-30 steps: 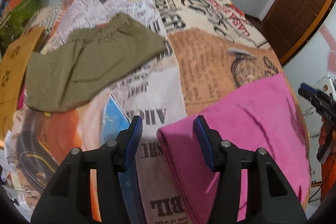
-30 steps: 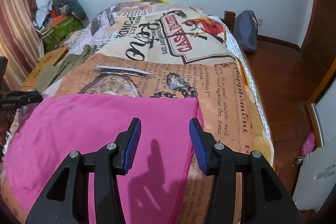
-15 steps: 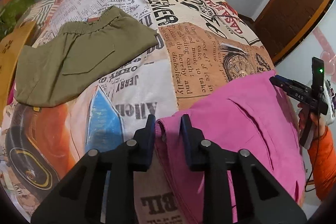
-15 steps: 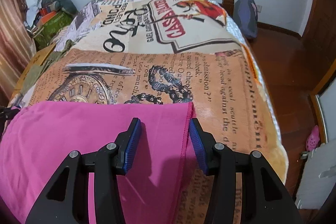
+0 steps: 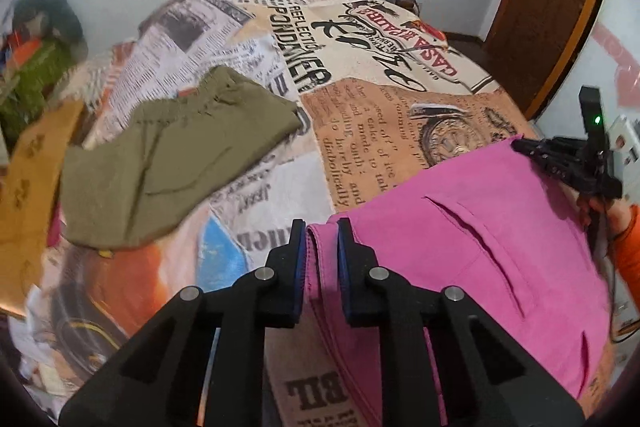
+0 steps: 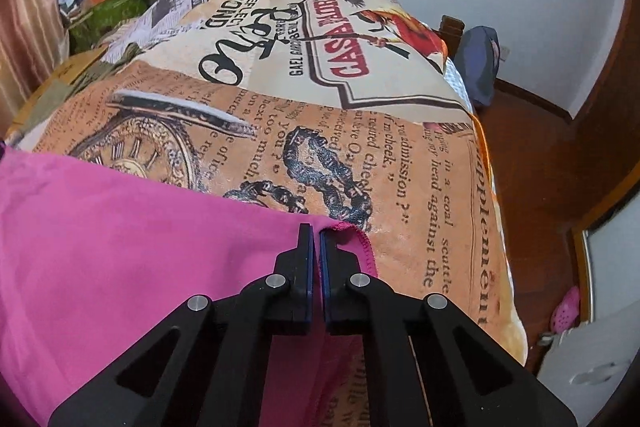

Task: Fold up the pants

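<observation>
Pinching one pink pants [image 5: 460, 239] with two tools: left tool [image 5: 321, 231], right tool [image 6: 315, 241]; long axis across lower frame; one olive garment [image 5: 168, 163] upper left.

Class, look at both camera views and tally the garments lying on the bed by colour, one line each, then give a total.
Pink pants: 1, held by the left gripper and the right gripper
Olive-green pants: 1
Total: 2 garments on the printed bedspread

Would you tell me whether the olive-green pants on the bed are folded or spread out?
Folded: the olive-green pants lie as one compact panel, waistband at one end, no separate legs showing.
</observation>
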